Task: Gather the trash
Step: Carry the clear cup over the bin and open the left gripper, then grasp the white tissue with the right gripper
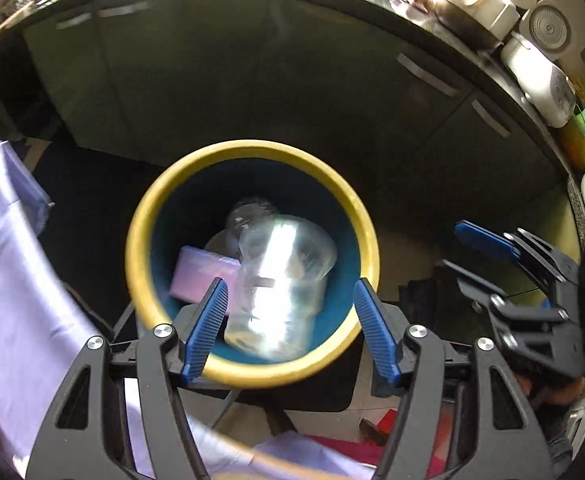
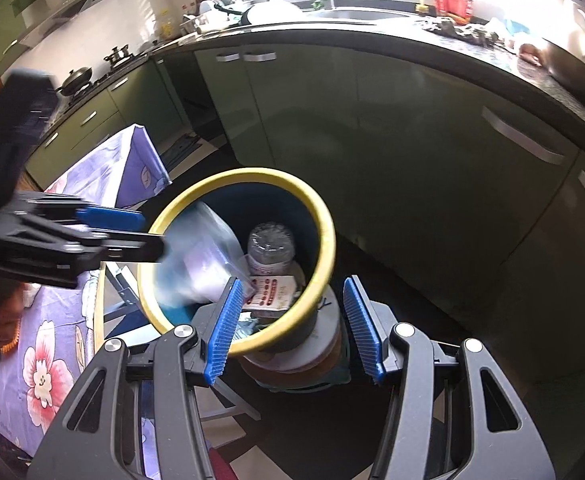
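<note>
A round bin with a yellow rim (image 1: 154, 216) and blue inside stands on the floor; it also shows in the right wrist view (image 2: 324, 216). A clear plastic bag (image 1: 280, 280), motion-blurred, is in the bin's mouth between my open left gripper's (image 1: 290, 320) jaws, free of both pads. It shows blurred in the right wrist view (image 2: 200, 264). Inside the bin lie a clear bottle (image 2: 270, 248), a small printed carton (image 2: 270, 294) and a lilac pack (image 1: 202, 274). My right gripper (image 2: 292, 328) is open and empty above the bin's near rim; it also shows in the left wrist view (image 1: 468, 252).
Green kitchen cabinets (image 2: 372, 128) under a dark countertop (image 2: 432, 40) curve behind the bin. A table with a lilac flowered cloth (image 2: 44, 336) stands to the left. The bin rests on a round stand (image 2: 316, 356).
</note>
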A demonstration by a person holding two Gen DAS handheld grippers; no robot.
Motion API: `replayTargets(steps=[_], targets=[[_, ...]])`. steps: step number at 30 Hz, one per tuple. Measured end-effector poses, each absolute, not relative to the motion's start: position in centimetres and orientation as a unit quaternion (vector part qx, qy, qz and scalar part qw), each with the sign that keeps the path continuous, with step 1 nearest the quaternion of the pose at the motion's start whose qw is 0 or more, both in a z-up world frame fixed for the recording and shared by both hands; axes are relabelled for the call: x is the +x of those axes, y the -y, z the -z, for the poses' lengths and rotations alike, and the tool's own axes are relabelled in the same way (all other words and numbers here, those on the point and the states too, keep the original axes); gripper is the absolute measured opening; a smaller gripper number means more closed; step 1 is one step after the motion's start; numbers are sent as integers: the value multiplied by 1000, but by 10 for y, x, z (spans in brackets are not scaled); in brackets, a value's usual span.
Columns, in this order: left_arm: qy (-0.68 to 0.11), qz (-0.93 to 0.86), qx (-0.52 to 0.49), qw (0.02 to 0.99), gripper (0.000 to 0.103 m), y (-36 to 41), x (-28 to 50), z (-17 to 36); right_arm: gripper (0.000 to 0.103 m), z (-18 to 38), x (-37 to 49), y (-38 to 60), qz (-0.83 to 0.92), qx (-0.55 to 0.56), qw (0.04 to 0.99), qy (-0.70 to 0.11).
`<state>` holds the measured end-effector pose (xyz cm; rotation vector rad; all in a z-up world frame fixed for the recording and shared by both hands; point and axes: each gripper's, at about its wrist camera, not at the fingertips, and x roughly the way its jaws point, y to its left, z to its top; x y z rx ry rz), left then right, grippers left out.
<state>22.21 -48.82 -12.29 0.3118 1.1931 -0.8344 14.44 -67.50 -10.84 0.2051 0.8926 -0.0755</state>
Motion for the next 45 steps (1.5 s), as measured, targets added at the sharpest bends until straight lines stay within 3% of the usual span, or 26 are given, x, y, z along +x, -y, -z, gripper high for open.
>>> replayTargets(steps=[5, 12, 19, 25, 32, 37, 39, 41, 45], targets=[[-553, 382, 136, 728, 63, 496, 229, 136, 53, 111, 134, 686, 51, 109, 891, -437], [-493, 394, 108, 768, 65, 427, 211, 80, 58, 104, 131, 682, 50, 103, 892, -438], [-424, 350, 62, 833, 85, 305, 189, 32, 58, 104, 151, 642, 18, 80, 889, -450], [-375, 261, 8, 890, 90, 174, 174, 17, 58, 106, 169, 571, -34, 39, 886, -461], [-341, 194, -35, 919, 91, 62, 158, 34, 58, 99, 193, 447, -145, -23, 873, -465], [-334, 179, -45, 924, 91, 31, 150, 53, 58, 100, 208, 357, -229, -65, 851, -468], [-334, 180, -50, 924, 92, 23, 149, 59, 60, 105, 213, 326, -253, -81, 843, -469], [-337, 188, -54, 921, 92, 19, 148, 61, 70, 112, 220, 297, -269, -100, 836, -468], [-342, 194, -47, 918, 92, 23, 148, 65, 70, 127, 231, 267, -277, -116, 824, -480]])
